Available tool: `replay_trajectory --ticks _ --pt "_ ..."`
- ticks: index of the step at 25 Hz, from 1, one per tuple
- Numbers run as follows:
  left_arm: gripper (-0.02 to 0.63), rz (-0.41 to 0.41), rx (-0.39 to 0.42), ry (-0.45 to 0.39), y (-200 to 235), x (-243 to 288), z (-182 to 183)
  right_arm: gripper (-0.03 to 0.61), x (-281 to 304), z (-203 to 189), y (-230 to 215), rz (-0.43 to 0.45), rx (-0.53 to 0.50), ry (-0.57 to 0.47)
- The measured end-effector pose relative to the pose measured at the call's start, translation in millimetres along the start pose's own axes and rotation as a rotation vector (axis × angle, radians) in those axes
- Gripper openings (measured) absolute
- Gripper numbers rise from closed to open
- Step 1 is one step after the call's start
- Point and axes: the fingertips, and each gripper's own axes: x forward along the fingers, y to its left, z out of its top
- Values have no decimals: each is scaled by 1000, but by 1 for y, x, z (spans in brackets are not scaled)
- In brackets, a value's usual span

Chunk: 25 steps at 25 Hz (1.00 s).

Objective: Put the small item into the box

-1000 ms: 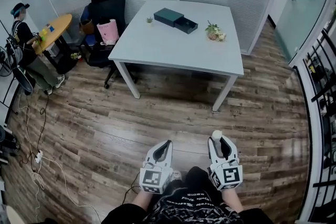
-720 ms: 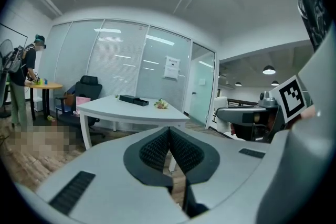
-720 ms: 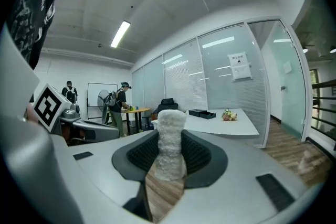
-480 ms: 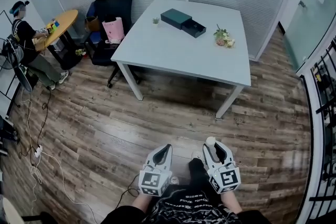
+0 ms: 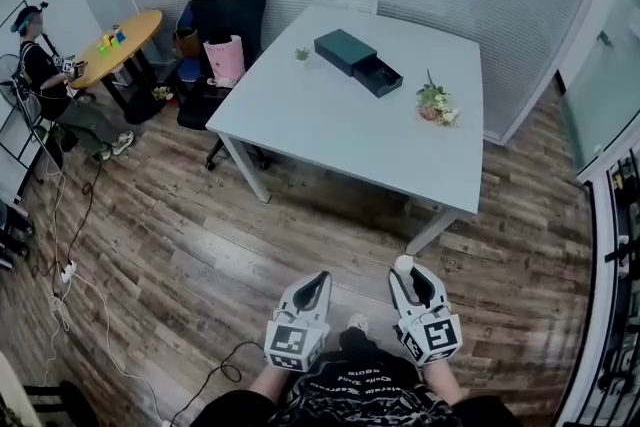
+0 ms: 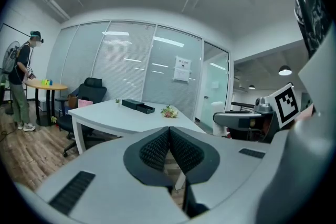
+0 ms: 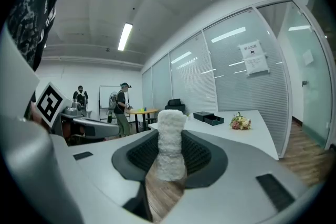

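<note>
Carry step, I reckon: the right gripper [image 5: 418,277] is clamped on the small item [image 7: 170,147], a white fuzzy roll upright betw. its pads, well short of the table [image 5: 330,130]. The left gripper [image 5: 314,287] has its jaws pressed together w/ nothing in them. The box [image 5: 345,48], dark w/ its drawer pulled out, sits on the table's far side, near the flowers [image 5: 437,105]. Next: get up to the table, reach R over the drawer, then let go.

Box [image 5: 358,62] on table [image 5: 330,125] (flowers [image 5: 437,105] to its right), chair [image 5: 228,10] left of table.
</note>
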Motion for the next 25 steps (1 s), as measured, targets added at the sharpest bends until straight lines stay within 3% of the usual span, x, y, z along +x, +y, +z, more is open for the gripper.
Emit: replay_trajectory --ticks 3,10,16,19,25 --pt "20 14 6 11 -10 28 0 140 7 5 -36 7 59 -29" --pt "20 38 -15 13 -28 77 5 140 21 6 -91 15 59 -16" --pt "19 58 -82 30 -23 95 2 140 27 -4 -102 20 87 -3" --pt "20 69 -26 44 -15 108 -1 140 34 -4 -107 21 99 -6" --pt "18 13 -82 46 -8 148 0 141 53 -13 -125 -21 87 31"
